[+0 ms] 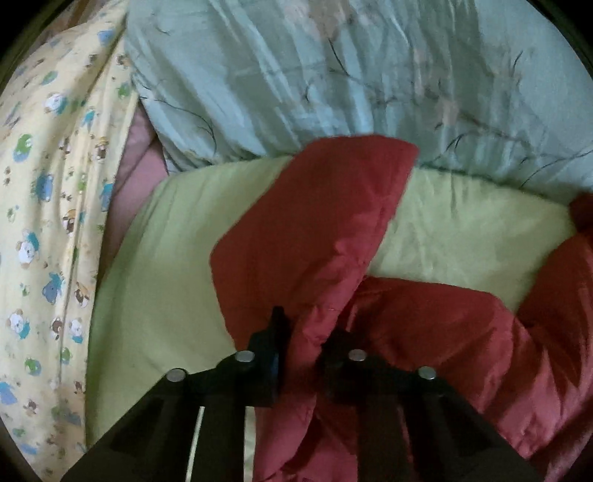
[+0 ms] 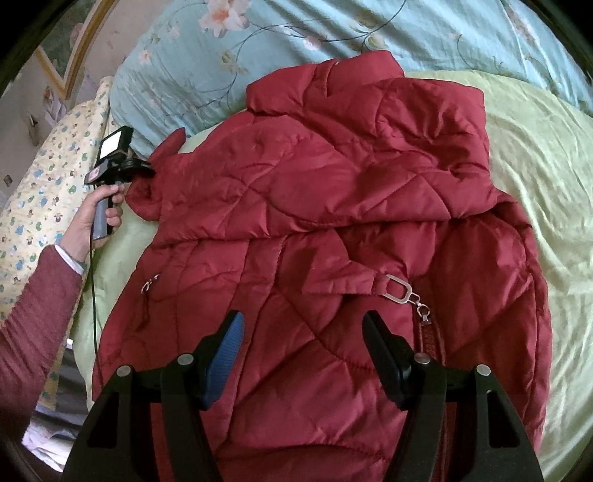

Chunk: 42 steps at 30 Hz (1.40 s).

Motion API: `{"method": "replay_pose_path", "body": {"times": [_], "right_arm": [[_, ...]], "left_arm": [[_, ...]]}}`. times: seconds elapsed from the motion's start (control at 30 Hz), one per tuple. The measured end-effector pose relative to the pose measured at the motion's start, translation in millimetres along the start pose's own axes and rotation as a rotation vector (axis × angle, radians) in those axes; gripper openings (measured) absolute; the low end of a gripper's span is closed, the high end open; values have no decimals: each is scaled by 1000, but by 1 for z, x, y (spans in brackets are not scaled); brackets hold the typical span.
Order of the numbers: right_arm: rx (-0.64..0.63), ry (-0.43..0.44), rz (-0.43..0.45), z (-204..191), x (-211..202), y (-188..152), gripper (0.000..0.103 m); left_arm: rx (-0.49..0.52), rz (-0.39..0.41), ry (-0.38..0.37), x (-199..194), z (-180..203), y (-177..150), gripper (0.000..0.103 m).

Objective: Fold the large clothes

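Note:
A red quilted jacket [image 2: 333, 207] lies spread on a light green sheet [image 2: 537, 155] on the bed. One sleeve is folded across its chest. My left gripper [image 1: 309, 326] is shut on the other sleeve [image 1: 307, 230] and holds it up at the jacket's left side. It also shows in the right wrist view [image 2: 142, 167], held by a hand. My right gripper [image 2: 302, 326] is open and empty, hovering above the jacket's lower front. A metal zipper pull [image 2: 402, 293] lies just right of it.
A pale blue floral quilt [image 2: 333, 33] is bunched along the far side of the bed. A yellow cartoon-print cloth [image 1: 48, 222] lies at the left, with pink fabric [image 1: 137, 178] beneath. A black cable [image 2: 94, 296] hangs from the left gripper's handle.

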State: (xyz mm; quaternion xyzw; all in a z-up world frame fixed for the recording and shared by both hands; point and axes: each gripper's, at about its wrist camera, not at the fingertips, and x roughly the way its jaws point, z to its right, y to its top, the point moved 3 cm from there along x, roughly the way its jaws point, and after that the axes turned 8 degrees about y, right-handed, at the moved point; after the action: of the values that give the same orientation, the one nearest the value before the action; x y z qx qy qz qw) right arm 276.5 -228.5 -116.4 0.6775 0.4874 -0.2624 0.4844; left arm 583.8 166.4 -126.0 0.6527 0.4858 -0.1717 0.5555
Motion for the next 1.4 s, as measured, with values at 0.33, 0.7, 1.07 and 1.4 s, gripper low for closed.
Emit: {"method": "replay_pose_path", "body": {"times": [0.33, 0.7, 1.07, 1.4], "right_arm": [[-4, 32, 13, -11, 2, 1, 68], [2, 46, 43, -17, -8, 2, 68], [215, 134, 158, 31, -25, 29, 70], [436, 380, 166, 62, 35, 98, 64]], "left_arm": [[-133, 98, -303, -72, -26, -48, 10], [-62, 262, -618, -188, 25, -101, 9], [111, 164, -680, -173, 107, -144, 10], [120, 122, -679, -162, 108, -147, 16]]}}
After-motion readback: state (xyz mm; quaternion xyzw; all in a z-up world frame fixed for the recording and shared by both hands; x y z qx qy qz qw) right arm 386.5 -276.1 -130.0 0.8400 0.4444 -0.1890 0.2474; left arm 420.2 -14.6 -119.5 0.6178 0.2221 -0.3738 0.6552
